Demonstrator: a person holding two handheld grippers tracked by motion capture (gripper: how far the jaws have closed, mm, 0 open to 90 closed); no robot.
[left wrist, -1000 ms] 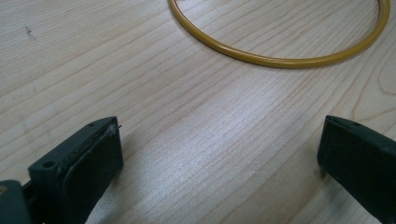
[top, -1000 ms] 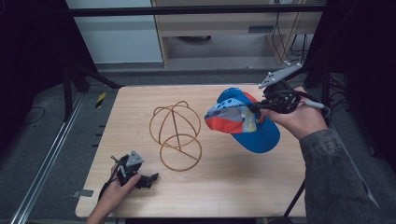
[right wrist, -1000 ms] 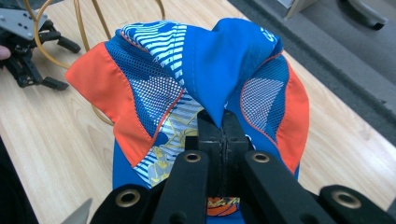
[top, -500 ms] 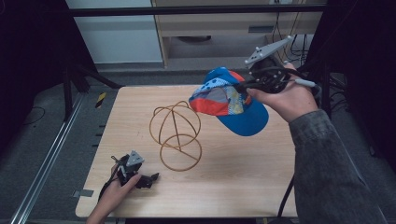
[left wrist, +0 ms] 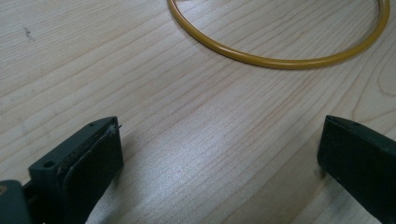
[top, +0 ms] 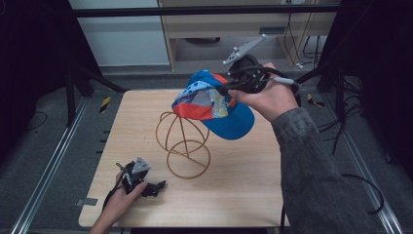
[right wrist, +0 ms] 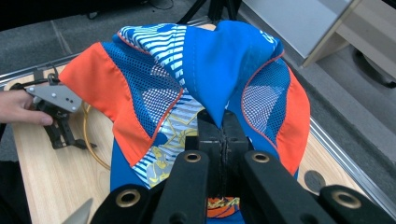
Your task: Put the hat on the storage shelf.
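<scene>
While the blue and orange cap [top: 214,105] is pinched by its crown fabric between the pressed-together jaws of the right gripper [top: 229,89], it is held in the air just above and slightly behind the wire hat stand [top: 182,146], clear of the stand's top as far as can be judged. The cap's blue brim is seen hanging toward the near right of the stand. In the right gripper view, the fabric is bunched into a fold where the jaws meet, and the stand is almost wholly hidden behind the cap; only a short curve of yellow wire is seen beside it.

Near the stand's base ring, toward the table's [top: 243,195] front left, the left gripper [top: 158,185] is rested on the wood with its jaws spread wide and nothing between them. In its own view, the ring is cut off by the top edge.

Compared with a second ago, the cap has been carried from the right of the stand to a place over it and lifted somewhat.
</scene>
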